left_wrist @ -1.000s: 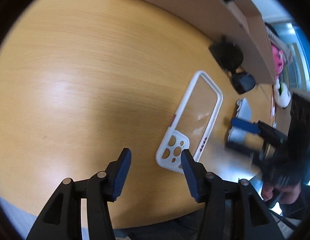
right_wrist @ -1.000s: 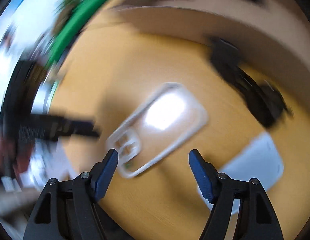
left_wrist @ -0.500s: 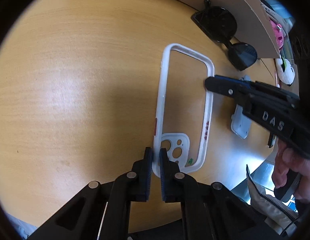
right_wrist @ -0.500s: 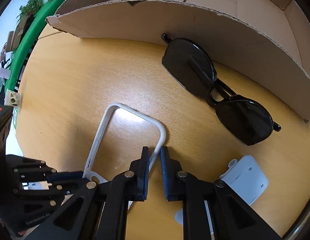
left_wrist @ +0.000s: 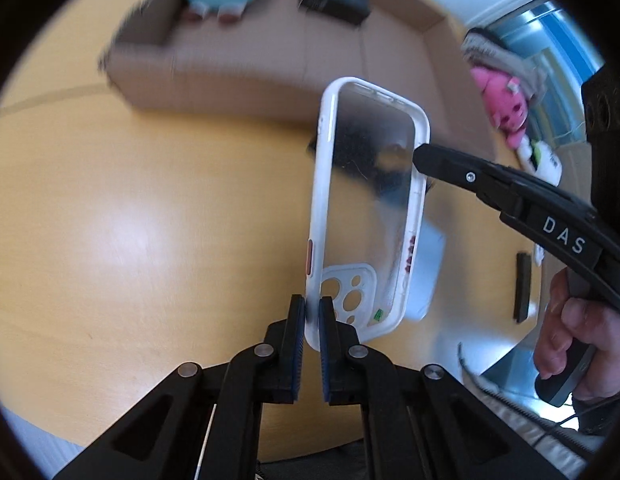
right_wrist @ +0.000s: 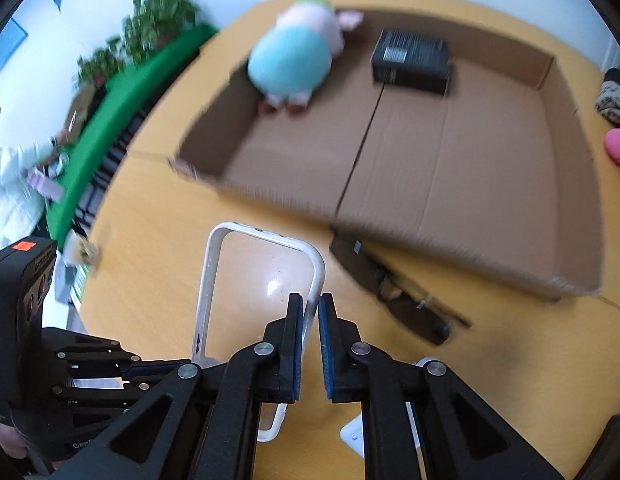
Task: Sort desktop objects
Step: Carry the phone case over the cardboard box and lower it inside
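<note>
The left gripper [left_wrist: 312, 316] was clenched on the camera-cutout corner of the phone case [left_wrist: 367, 208], which was held lifted off the wooden table [left_wrist: 150, 200], in front of the cardboard box [right_wrist: 449, 168]. The case was judged light, thin and flexible, its clear back smooth and likely slippery, so the stiffer white rim was thought the better place for a grip. At the opposite end, the right gripper [right_wrist: 308, 316] was closed on the rim's long edge near a corner.
</note>
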`<state>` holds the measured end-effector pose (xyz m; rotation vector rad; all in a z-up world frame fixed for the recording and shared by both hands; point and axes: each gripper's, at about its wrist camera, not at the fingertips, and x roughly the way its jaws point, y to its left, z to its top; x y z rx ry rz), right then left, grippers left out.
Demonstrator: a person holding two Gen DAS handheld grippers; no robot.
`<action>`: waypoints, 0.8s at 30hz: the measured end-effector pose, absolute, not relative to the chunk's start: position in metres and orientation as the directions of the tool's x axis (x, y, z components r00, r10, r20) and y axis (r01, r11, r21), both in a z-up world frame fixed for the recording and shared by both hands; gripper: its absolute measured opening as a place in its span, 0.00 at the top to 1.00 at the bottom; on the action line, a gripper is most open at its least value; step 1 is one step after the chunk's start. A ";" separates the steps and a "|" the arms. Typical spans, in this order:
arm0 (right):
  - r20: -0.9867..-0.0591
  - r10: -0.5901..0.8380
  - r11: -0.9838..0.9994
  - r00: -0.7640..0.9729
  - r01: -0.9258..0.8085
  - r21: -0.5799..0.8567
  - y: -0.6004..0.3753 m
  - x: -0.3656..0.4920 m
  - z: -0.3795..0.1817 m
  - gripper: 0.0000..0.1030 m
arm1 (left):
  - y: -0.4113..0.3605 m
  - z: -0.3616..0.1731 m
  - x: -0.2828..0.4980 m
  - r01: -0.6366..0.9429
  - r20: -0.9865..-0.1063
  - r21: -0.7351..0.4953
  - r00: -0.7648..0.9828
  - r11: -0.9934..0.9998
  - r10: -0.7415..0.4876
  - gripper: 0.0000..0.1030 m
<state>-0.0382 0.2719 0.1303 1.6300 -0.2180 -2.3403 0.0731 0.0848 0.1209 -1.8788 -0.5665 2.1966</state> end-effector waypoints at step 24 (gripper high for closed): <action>-0.797 -0.232 -0.963 -0.558 0.018 0.268 0.380 -0.090 0.238 0.93 | 0.148 0.219 -0.032 -0.106 -0.847 -0.395 -0.344 -0.913 0.406 0.94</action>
